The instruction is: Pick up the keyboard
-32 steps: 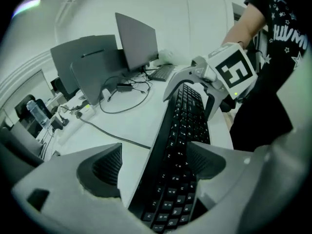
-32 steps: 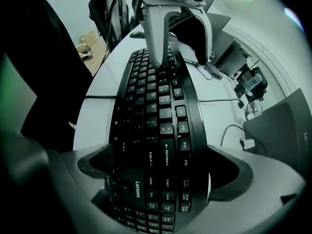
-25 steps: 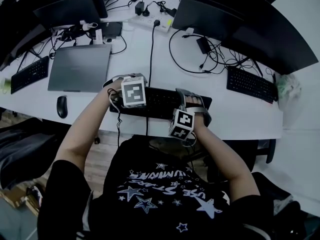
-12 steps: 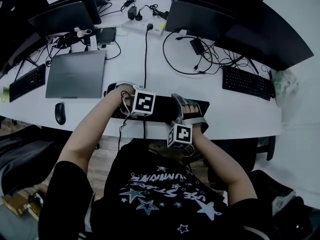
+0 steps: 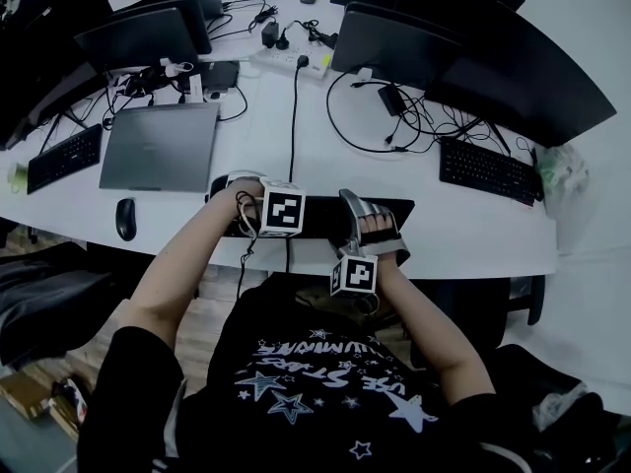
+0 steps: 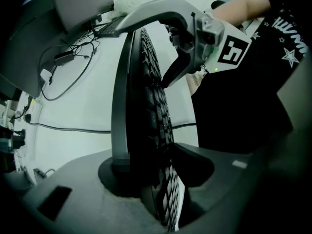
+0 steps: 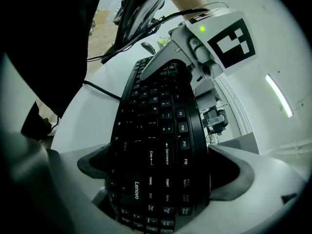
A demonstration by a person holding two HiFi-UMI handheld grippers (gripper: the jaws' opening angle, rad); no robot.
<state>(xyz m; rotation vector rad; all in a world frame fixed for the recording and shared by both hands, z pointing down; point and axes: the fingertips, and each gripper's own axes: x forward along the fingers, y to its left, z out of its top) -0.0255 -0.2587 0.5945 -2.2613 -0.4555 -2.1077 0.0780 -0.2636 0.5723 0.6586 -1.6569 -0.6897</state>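
Observation:
A black keyboard (image 5: pixel 320 215) lies along the near edge of the white table (image 5: pixel 473 239), its cable (image 5: pixel 289 254) hanging off the front. My left gripper (image 5: pixel 242 203) points steeply down at the keyboard's left end. Its jaws have just been closing and now pinch the keyboard (image 6: pixel 155 126) edge-on in the left gripper view. My right gripper (image 5: pixel 380 223) grips the right end, and its pads press the keyboard's (image 7: pixel 161 145) front and back edges. I cannot tell whether the keyboard is off the table.
A closed grey laptop (image 5: pixel 163 146) and a mouse (image 5: pixel 125 218) sit to the left. Other keyboards lie at the far left (image 5: pixel 64 158) and the right (image 5: pixel 490 170). Monitors (image 5: pixel 473 57), a power strip (image 5: pixel 291 62) and loose cables (image 5: pixel 385 116) fill the back.
The left gripper has shifted right and toward the table's near edge, onto the keyboard's left end. The right gripper has tilted a little while staying at the right end.

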